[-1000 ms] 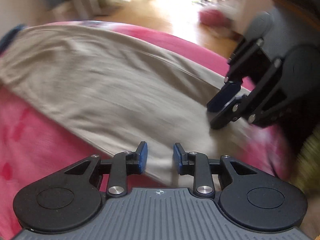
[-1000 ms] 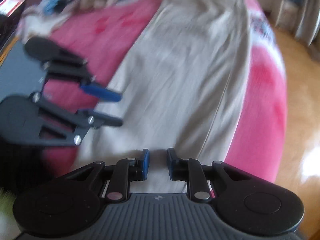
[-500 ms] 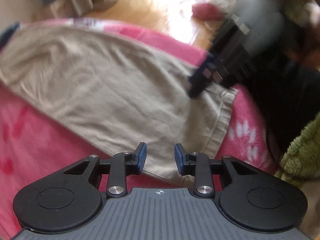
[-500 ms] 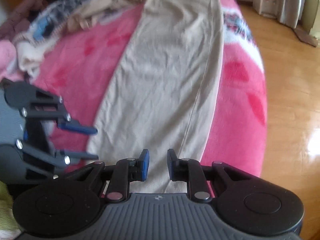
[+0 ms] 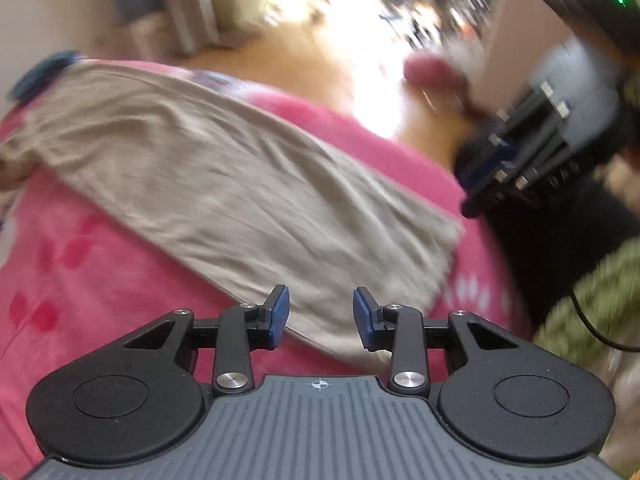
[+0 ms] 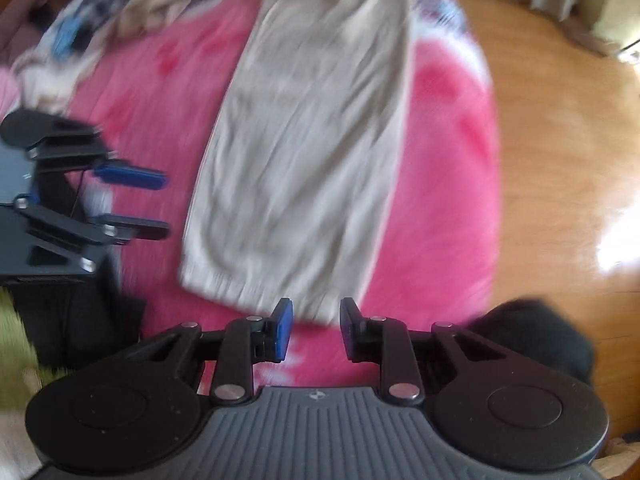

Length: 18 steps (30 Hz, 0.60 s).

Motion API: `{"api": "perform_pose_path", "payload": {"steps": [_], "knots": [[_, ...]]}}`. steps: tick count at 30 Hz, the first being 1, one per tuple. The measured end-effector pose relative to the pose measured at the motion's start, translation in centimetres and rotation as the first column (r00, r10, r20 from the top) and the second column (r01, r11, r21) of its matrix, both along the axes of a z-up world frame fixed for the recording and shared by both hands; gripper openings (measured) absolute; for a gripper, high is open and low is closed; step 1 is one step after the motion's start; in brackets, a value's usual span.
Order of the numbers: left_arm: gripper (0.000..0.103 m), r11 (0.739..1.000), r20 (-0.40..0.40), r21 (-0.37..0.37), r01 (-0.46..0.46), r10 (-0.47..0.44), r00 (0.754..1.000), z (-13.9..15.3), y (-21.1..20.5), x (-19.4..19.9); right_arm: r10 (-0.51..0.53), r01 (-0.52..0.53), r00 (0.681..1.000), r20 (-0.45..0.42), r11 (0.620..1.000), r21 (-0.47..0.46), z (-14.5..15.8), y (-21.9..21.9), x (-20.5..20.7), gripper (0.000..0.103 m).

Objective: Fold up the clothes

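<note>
A long beige garment (image 5: pixel 224 184) lies flat on a pink bedspread (image 5: pixel 60 280), its hem end nearest me (image 6: pixel 256 288). My left gripper (image 5: pixel 321 312) hovers above the hem corner with its jaws opening and nothing between the blue pads. My right gripper (image 6: pixel 316 322) hangs above the other hem corner, jaws opening too, nothing in them. In the left wrist view the right gripper (image 5: pixel 492 184) shows blurred at the right, off the cloth. The left gripper (image 6: pixel 132 204) shows at the left in the right wrist view, above the pink cover.
A heap of other clothes (image 6: pixel 92 36) lies at the far end of the bed. Wooden floor (image 6: pixel 560 160) runs beside the bed. A green fuzzy sleeve (image 5: pixel 592 300) and dark clothing (image 6: pixel 532 340) of the person are close by.
Both grippers have lifted off the garment's hem and their jaws have widened. The cloth now lies flat with its whole hem showing. Views are blurred by motion.
</note>
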<state>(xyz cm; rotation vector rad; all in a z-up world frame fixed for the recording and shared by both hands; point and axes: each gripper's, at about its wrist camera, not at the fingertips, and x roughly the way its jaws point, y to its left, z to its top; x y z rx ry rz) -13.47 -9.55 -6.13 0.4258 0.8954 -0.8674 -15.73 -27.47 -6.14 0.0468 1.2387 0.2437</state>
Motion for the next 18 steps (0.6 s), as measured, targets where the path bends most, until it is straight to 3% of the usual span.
{"api": "perform_pose_path", "payload": {"steps": [3, 8, 13, 18], "knots": [[0.036, 0.984, -0.028, -0.118, -0.137, 0.134, 0.991, 1.9, 2.1, 1.9, -0.034, 0.039, 0.996, 0.082, 0.997, -0.059, 3.3, -0.6, -0.3, 0.027], [0.04, 0.913, -0.041, -0.269, -0.306, 0.307, 0.951, 4.5, 5.9, 3.8, -0.06, 0.083, 0.975, 0.213, 0.992, -0.098, 8.8, -0.5, -0.1, 0.028], [0.043, 0.828, -0.052, -0.344, -0.442, 0.453, 0.89, 6.1, 9.8, 5.3, -0.057, 0.09, 0.938, 0.343, 0.993, -0.08, 13.3, 1.9, 1.7, 0.032], [0.044, 0.743, -0.039, -0.371, -0.558, 0.587, 0.808, 8.0, 13.6, 7.2, -0.002, 0.024, 0.91, 0.414, 0.999, -0.049, 16.7, 4.7, 4.6, 0.037]]}}
